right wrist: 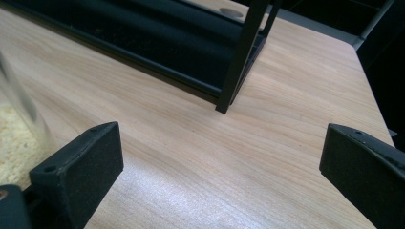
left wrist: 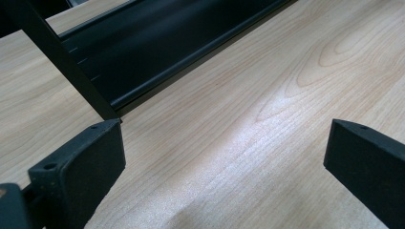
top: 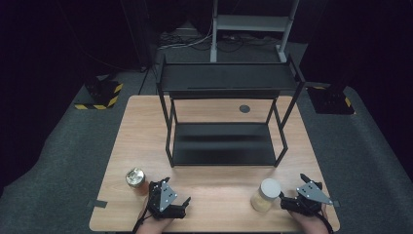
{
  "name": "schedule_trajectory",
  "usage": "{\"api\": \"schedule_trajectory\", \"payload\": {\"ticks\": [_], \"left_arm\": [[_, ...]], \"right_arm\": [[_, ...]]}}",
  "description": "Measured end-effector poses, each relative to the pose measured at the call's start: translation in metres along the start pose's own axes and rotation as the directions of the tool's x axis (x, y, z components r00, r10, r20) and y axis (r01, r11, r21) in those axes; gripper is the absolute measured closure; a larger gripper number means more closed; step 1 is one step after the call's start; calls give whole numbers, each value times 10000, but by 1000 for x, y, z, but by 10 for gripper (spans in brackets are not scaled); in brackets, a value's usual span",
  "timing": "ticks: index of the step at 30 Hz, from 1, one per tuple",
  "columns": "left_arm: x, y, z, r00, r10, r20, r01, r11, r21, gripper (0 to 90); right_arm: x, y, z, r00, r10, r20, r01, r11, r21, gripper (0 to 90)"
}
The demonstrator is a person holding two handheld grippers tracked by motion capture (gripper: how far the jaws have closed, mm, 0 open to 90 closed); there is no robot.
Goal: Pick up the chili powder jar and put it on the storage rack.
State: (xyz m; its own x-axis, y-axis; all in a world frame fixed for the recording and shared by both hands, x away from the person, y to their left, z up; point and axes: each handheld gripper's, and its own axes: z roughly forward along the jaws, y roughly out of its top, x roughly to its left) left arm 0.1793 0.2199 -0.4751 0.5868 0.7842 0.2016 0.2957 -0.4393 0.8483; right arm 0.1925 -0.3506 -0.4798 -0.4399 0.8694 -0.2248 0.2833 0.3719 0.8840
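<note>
A jar with a shiny metal lid (top: 135, 178) stands near the table's front left. Just right of it my left gripper (top: 174, 191) rests low over the wood, held by a hand. In the left gripper view its jaws are wide apart, so the left gripper (left wrist: 224, 143) is open over bare wood. A white-lidded jar (top: 266, 194) of pale grainy stuff stands at the front right. My right gripper (top: 292, 187) sits just right of it, open. In the right gripper view that jar (right wrist: 14, 143) blurs at the left edge, outside the jaws of the right gripper (right wrist: 222, 148).
A black two-tier metal rack (top: 221, 146) stands mid-table; its lower shelf (left wrist: 157, 47) and a front leg (right wrist: 239, 62) lie ahead of both grippers. The wooden table (top: 219, 187) has a small round grommet (top: 244, 108) behind the rack. Dark floor and stands surround it.
</note>
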Motion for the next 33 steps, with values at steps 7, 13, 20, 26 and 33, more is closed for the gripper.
{"api": "schedule_trajectory", "payload": {"ticks": [7, 13, 20, 26, 33], "left_arm": [[2, -2, -1, 9998, -214, 8, 214, 9997, -75, 6], [3, -2, -1, 9993, -363, -84, 363, 9993, -48, 6], [7, -7, -4, 9985, -553, 44, 554, 9979, -334, 5], [8, -8, -9, 9988, -489, 19, 489, 9970, -607, 5], [11, -3, -24, 9980, -559, 299, 588, 9926, -1059, 4]], "right_arm": [[0, 1, 0, 9999, 98, 35, -98, 9999, 37, 3], [-2, -1, 0, 9997, 228, 16, -228, 9997, -21, 3], [-3, -1, 0, 9993, 385, 25, -385, 9992, -49, 3], [-2, 0, 0, 9996, 276, 21, -276, 9996, -16, 3], [-1, 0, 0, 9998, 190, 42, -190, 9998, 31, 3]]}}
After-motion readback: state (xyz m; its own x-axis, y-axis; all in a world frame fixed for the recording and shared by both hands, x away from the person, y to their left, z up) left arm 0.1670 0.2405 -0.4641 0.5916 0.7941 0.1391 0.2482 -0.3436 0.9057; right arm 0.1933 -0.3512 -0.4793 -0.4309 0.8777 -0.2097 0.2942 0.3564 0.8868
